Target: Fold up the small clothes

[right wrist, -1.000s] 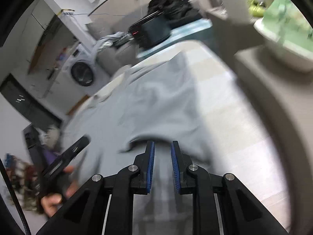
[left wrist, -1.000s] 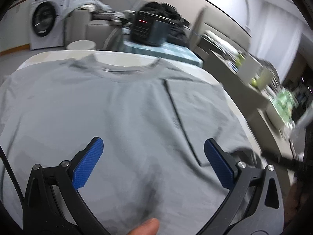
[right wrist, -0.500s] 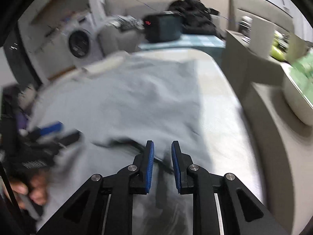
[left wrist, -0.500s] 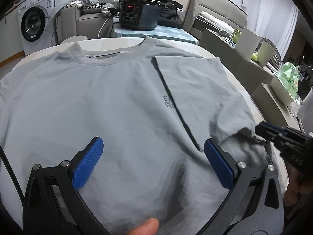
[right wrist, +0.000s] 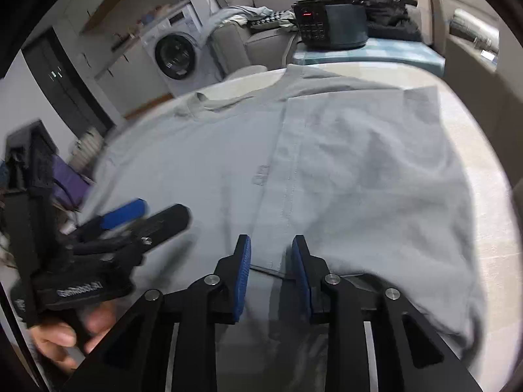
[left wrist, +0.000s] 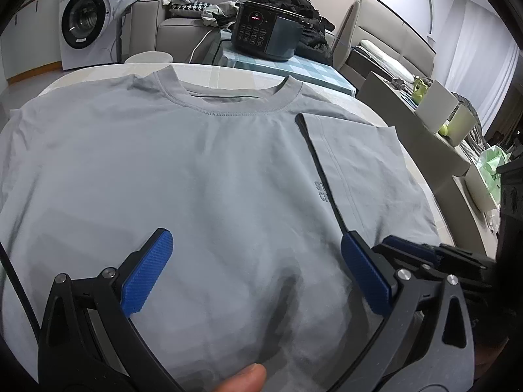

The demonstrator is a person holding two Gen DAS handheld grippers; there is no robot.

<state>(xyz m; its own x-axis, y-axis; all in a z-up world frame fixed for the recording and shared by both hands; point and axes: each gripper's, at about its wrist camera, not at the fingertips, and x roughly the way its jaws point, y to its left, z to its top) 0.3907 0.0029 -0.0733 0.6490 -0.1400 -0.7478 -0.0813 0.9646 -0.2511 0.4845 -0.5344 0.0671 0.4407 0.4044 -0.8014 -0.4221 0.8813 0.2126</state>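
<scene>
A grey T-shirt lies flat on a round white table, collar at the far side. Its right side is folded inward as a flap; the flap also shows in the right wrist view. My left gripper is open wide above the shirt's lower middle, holding nothing. My right gripper hovers at the flap's lower edge with jaws a little apart and nothing between them; it also shows in the left wrist view. The left gripper appears blurred in the right wrist view.
A black rice cooker stands on a checked cloth behind the table. A washing machine is at far left, a sofa with clothes behind. A counter with boxes runs along the right.
The right gripper has swung in from the right to the flap's lower edge and its jaws have opened slightly. The left gripper has stayed open over the shirt.
</scene>
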